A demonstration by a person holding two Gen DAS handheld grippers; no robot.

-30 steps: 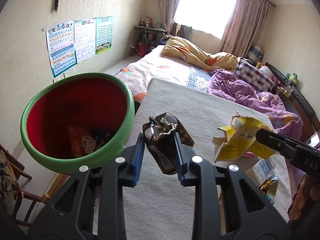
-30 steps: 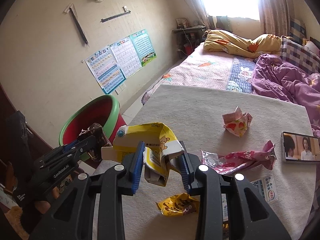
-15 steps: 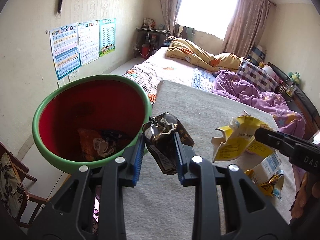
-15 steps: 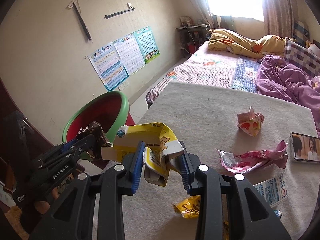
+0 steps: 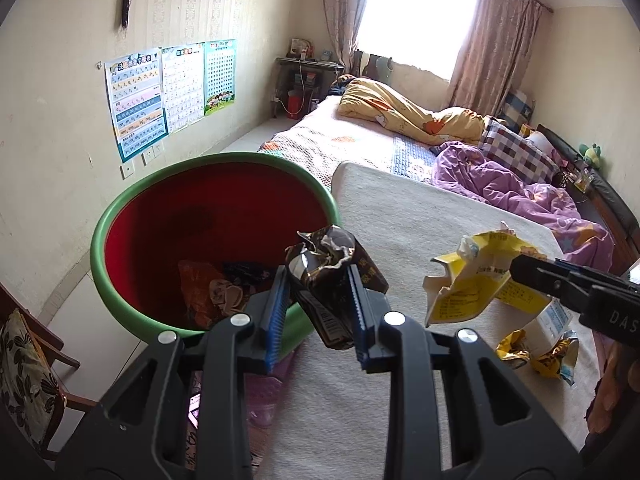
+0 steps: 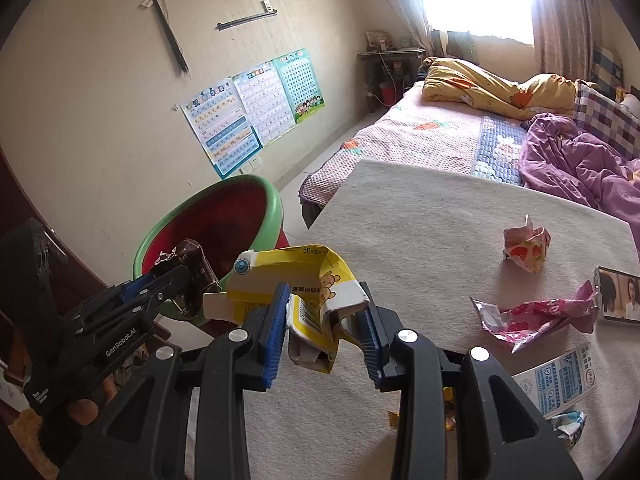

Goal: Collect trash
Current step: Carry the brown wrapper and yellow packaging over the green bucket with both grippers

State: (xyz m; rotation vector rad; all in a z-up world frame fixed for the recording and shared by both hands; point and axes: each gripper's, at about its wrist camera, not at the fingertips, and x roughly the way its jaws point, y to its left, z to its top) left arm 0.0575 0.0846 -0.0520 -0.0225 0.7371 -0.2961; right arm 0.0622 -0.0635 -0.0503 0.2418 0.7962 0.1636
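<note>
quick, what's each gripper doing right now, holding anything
Left gripper: shut on the dark crumpled wrapper, near the bin.
Right gripper: shut on the crushed yellow carton.

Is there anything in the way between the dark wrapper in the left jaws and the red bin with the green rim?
Nothing visible. The left gripper holds the dark wrapper at the near edge of the bin, whose mouth is open, with only earlier trash at the bottom.

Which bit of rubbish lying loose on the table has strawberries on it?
The small crumpled pink wrapper, lying alone farthest out; the longer pink wrapper nearer the phone shows none.
</note>
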